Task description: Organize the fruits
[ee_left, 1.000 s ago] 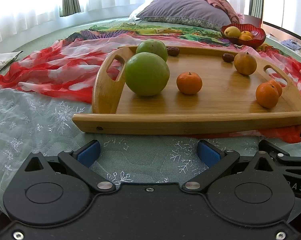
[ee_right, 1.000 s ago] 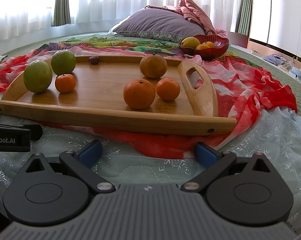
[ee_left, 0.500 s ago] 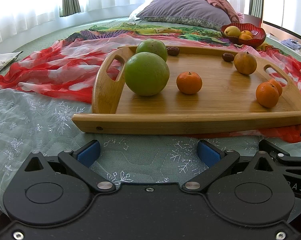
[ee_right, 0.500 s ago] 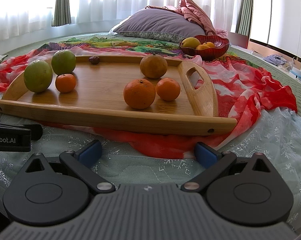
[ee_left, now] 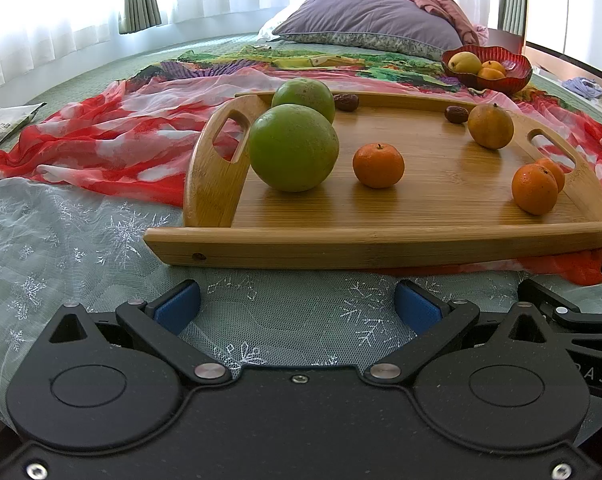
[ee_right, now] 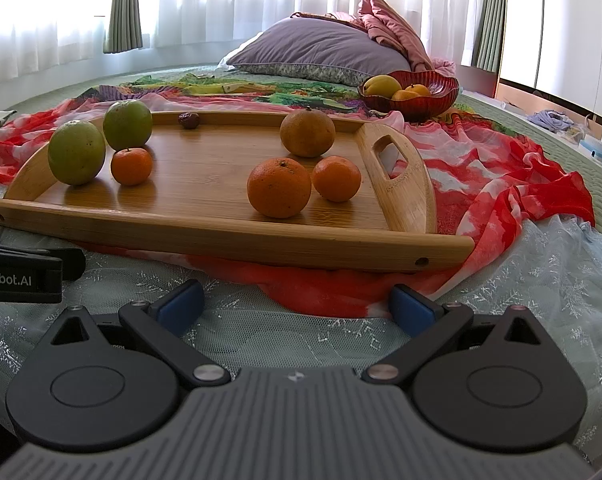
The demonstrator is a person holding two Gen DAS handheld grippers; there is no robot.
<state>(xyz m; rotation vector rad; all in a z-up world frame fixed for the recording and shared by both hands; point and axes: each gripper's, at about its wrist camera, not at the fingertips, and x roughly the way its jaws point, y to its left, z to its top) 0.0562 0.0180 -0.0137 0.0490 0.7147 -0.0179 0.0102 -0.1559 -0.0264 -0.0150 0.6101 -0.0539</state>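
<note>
Both grippers, left (ee_left: pixel 297 305) and right (ee_right: pixel 297 303), rest wide and empty on the lace cloth (ee_left: pixel 81 240) before the tray (ee_right: pixel 229 240), exactly as a second ago; nothing has shifted. Two green fruits (ee_left: pixel 293 148), four oranges (ee_right: pixel 279 188) and two dates (ee_left: pixel 345 102) sit scattered on it; the red bowl (ee_right: pixel 425 98) behind holds three more. The sorting looks unsettled.

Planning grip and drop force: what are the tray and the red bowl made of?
Tray: wood, likely bamboo, judging by fine straight grain and a smooth, slightly glossy finish that reflects the fruit. Red bowl: looks like ribbed translucent glass, shiny with light through its wall; could be plastic.
</note>
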